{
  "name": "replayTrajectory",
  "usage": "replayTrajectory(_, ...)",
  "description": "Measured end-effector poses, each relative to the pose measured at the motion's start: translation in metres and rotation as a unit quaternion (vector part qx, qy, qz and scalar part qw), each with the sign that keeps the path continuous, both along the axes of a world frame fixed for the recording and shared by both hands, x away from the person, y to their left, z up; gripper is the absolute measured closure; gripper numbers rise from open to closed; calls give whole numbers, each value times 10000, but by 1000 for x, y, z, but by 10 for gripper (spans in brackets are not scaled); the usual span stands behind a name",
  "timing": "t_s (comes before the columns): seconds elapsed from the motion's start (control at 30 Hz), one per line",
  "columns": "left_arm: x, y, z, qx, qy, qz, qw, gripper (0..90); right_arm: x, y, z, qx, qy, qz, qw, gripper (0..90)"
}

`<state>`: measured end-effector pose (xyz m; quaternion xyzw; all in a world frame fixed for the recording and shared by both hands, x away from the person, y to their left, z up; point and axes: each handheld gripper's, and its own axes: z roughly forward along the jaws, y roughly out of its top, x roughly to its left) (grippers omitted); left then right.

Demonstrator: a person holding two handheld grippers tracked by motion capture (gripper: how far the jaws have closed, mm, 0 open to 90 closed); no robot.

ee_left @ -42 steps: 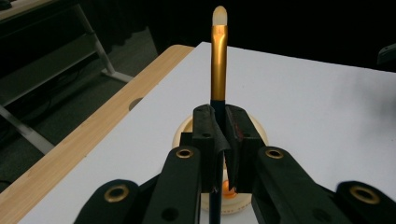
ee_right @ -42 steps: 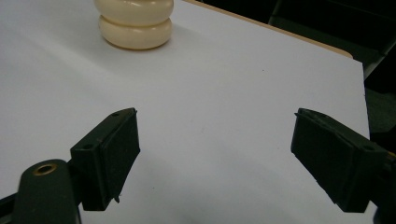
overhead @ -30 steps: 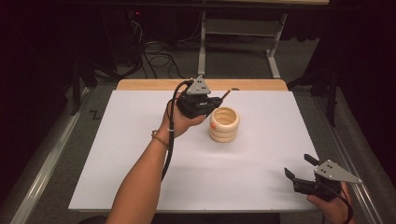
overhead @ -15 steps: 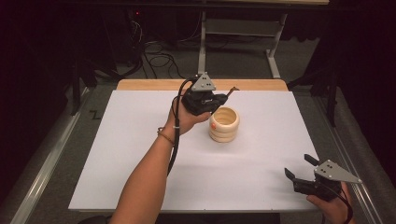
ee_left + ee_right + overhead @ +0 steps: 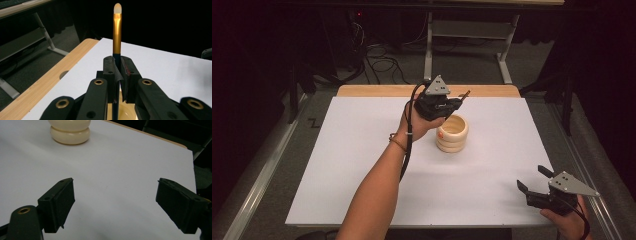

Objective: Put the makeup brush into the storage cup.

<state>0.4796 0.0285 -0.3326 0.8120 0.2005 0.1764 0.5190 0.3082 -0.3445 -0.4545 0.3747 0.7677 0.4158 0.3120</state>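
My left gripper [image 5: 456, 102] is shut on a thin paintbrush [image 5: 117, 30] with a gold ferrule and a pale tip, held by its dark handle. It hovers over the rim of a cream ribbed pot [image 5: 452, 134] that stands at the middle of the white board. In the left gripper view the pads [image 5: 112, 72] pinch the handle, and the pot [image 5: 131, 113] shows just below them. At the board's near right corner my right gripper [image 5: 532, 177] stands open with nothing between its jaws. The right gripper view looks past the right gripper [image 5: 115, 195] at the pot [image 5: 70, 131] farther off.
The white board [image 5: 362, 165] covers a wooden table whose far edge [image 5: 377, 90] shows bare wood. Behind it stand a grey metal frame [image 5: 472, 35] and loose cables [image 5: 382, 55] on the dark floor. A metal rail [image 5: 257, 175] runs along the left.
My left hand has shifted a little to the right with the brush, closer over the pot. The right gripper has stayed where it was.
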Motion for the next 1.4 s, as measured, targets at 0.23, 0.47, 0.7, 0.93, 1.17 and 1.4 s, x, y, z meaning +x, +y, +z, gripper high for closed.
replayTrajectory(0.23, 5, -8, -2, -76, 20, 0, 10000, 835, 0, 1, 1, -5, -13, 12, 10000, 163)
replayTrajectory(0.47, 8, -16, -6, -142, 9, -34, 9999, 834, 0, 0, 0, 0, -10, 9, 10000, 163)
replayTrajectory(0.7, 12, -26, -13, -159, 4, -59, 9999, 834, -1, 1, 0, -17, 6, 2, 10000, 163)
replayTrajectory(0.93, 17, -29, -19, -215, 55, -39, 9997, 834, 0, 0, 0, 3, 12, 13, 10000, 163)
replayTrajectory(1.17, 19, -32, -24, -292, 46, -63, 9995, 834, 0, 3, 0, -88, 16, 33, 10000, 164)
replayTrajectory(1.4, 23, -32, -29, -301, 67, -35, 9995, 834, 0, 4, 0, -107, 10, 46, 9999, 164)
